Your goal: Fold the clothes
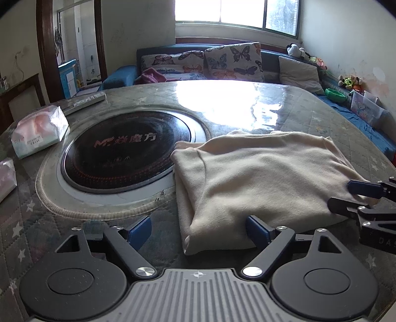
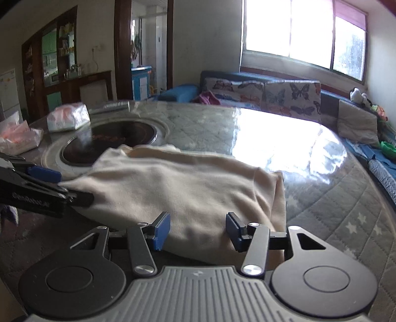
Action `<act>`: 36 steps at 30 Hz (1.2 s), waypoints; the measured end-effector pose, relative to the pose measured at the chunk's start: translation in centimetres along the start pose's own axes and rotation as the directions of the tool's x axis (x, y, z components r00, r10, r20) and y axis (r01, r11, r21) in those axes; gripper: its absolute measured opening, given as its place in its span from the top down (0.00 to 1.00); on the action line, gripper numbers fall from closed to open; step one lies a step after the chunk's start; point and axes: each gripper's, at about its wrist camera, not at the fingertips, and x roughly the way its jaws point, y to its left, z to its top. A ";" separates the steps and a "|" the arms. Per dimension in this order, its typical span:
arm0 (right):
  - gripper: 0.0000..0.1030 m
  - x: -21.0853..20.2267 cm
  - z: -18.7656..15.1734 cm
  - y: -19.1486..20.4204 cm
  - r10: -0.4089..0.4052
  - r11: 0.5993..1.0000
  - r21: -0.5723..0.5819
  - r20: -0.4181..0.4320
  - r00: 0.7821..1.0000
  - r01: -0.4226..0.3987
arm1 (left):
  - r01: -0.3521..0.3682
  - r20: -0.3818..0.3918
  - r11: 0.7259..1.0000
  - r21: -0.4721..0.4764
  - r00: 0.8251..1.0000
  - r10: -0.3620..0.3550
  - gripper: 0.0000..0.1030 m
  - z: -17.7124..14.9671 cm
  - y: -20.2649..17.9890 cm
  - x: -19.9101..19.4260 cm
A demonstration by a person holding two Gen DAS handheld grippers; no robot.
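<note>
Lying folded into a thick cream bundle, a garment (image 1: pixel 259 178) on a round worktop (image 1: pixel 297 119) covered in grey quilted star-print cloth, its left edge overlapping the rim of a black round cooktop (image 1: pixel 128 153) sunk into the middle. Poised at the near left corner of the bundle, the left gripper (image 1: pixel 199 229), blue-padded fingers (image 1: pixel 257 229) spread wide, one on the fabric and one over bare cloth, nothing pinched. Resting over the near right edge, the right gripper (image 2: pixel 198 229), fingers about half apart, fabric lying between them but not clearly squeezed. Beyond the cooktop, two soft packs of tissues (image 1: pixel 39 131) and a flat grey box (image 1: pixel 84 101). Behind the worktop, a blue sofa with butterfly cushions (image 1: pixel 232 59) beneath a bright window (image 1: pixel 235 12).
</note>
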 end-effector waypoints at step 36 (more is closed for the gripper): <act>0.72 2.7 2.4 15.4 0.191 0.786 -0.586 -0.071 0.979 -0.196 | 0.161 -0.020 0.908 -0.386 0.983 -0.183 0.16 2.4 7.6 0.9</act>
